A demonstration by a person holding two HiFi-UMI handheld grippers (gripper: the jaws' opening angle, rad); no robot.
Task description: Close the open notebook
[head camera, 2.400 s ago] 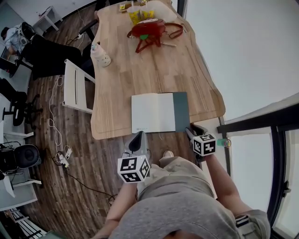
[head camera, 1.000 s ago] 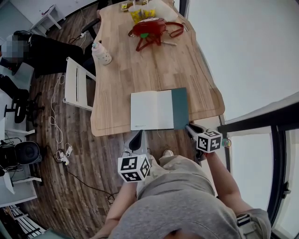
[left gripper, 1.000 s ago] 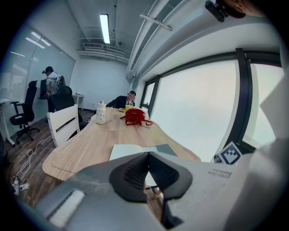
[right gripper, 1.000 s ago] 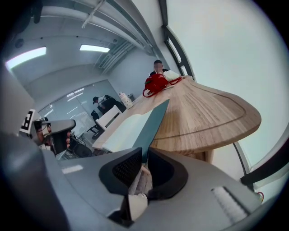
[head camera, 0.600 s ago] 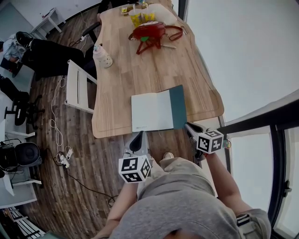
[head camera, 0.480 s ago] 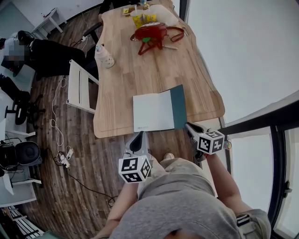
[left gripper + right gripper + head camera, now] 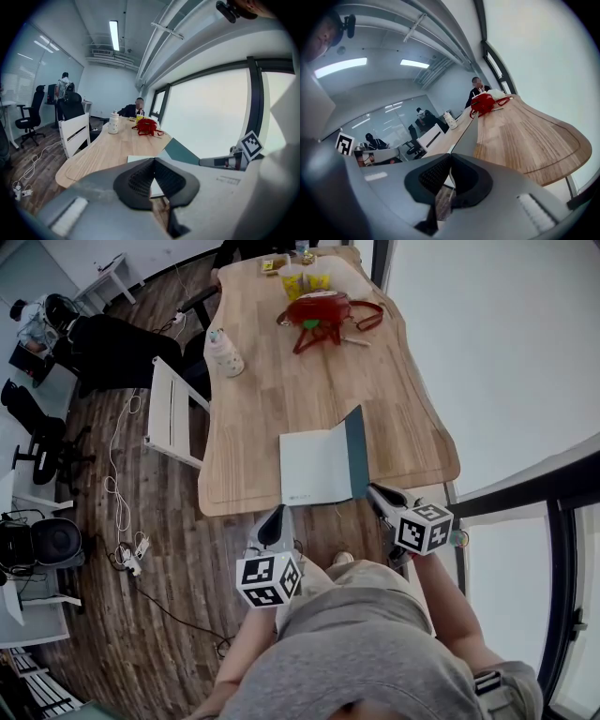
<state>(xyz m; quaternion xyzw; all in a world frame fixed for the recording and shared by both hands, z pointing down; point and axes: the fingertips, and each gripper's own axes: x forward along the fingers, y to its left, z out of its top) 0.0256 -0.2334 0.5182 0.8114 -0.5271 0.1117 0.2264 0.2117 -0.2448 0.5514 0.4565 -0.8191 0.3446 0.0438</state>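
Note:
The notebook (image 7: pixel 314 465) lies open near the front edge of the wooden table (image 7: pixel 262 399), white page facing up. Its teal cover (image 7: pixel 356 448) stands raised on the right, tilted up off the wood. My right gripper (image 7: pixel 372 490) is shut on the cover's near edge; its jaws have just been closing with the cover between them. In the right gripper view the cover (image 7: pixel 468 133) runs up out of the closed right gripper (image 7: pixel 450 157). My left gripper (image 7: pixel 275 521) is shut and holds nothing, hanging just off the table's front edge, left of the notebook (image 7: pixel 139 159).
At the far end of the table are a red bag (image 7: pixel 323 310), yellow cups (image 7: pixel 305 279) and a patterned bottle (image 7: pixel 225 354). A white chair (image 7: pixel 173 409) stands at the table's left side. A person sits at the far end. A window wall runs along the right.
The teal cover lay flat on the table; it now stands tilted up. My right gripper has risen with it. The left gripper has shifted slightly.

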